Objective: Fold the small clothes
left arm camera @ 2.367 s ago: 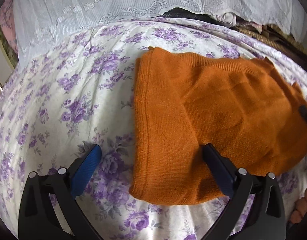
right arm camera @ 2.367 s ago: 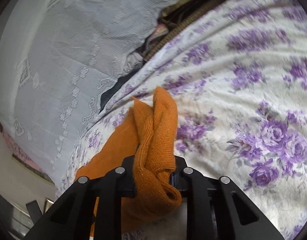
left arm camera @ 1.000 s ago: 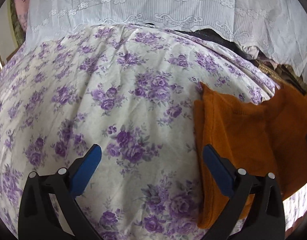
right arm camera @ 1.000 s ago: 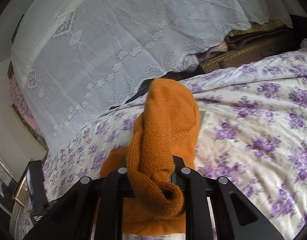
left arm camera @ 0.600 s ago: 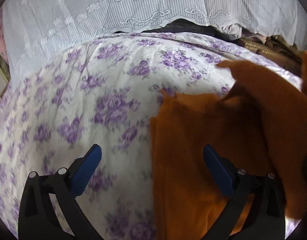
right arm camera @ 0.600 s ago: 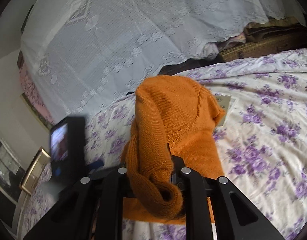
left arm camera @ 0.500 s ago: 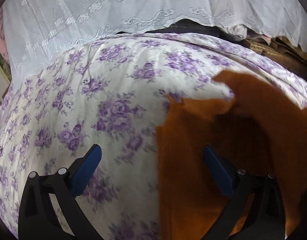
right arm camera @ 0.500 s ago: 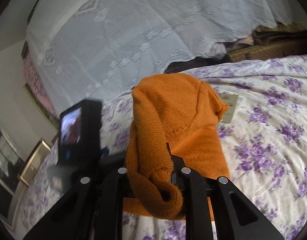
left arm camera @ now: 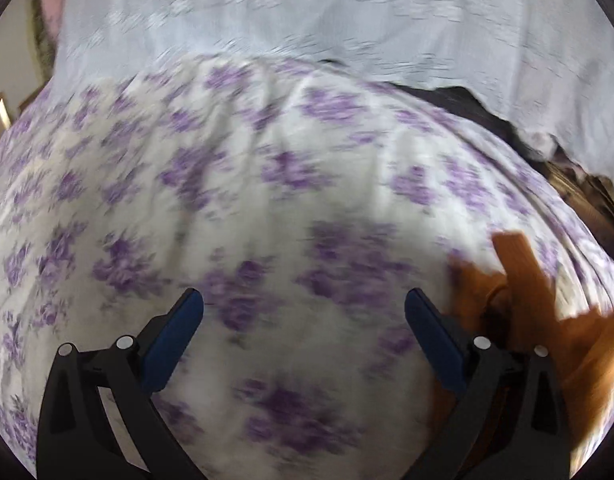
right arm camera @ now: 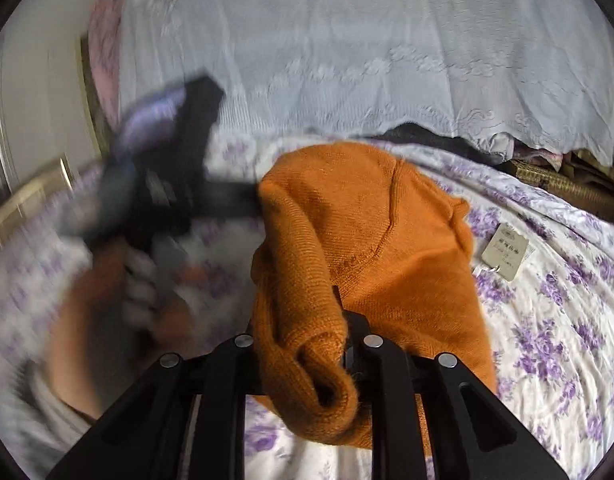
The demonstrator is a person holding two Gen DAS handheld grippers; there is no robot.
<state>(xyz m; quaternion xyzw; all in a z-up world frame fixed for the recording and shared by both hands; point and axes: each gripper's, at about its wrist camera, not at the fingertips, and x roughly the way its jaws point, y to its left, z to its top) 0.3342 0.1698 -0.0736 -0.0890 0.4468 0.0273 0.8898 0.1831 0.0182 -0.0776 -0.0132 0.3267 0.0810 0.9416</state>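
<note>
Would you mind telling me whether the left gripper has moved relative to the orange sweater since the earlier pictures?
Yes. The left gripper shifted leftward over the floral bedsheet; the orange sweater now sits right of it.

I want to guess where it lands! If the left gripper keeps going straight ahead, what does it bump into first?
Probably the flowered bedsheet. The left gripper is open and empty; the orange sweater lies off to its right.

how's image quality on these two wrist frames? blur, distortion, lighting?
Left wrist: whole floral bedsheet smeared by motion blur, only the gripper sharp. Right wrist: orange sweater and paper tag crisp, other gripper streaked at left. Both: fisheye curvature, dark corners, soft daylight, no glare.
</note>
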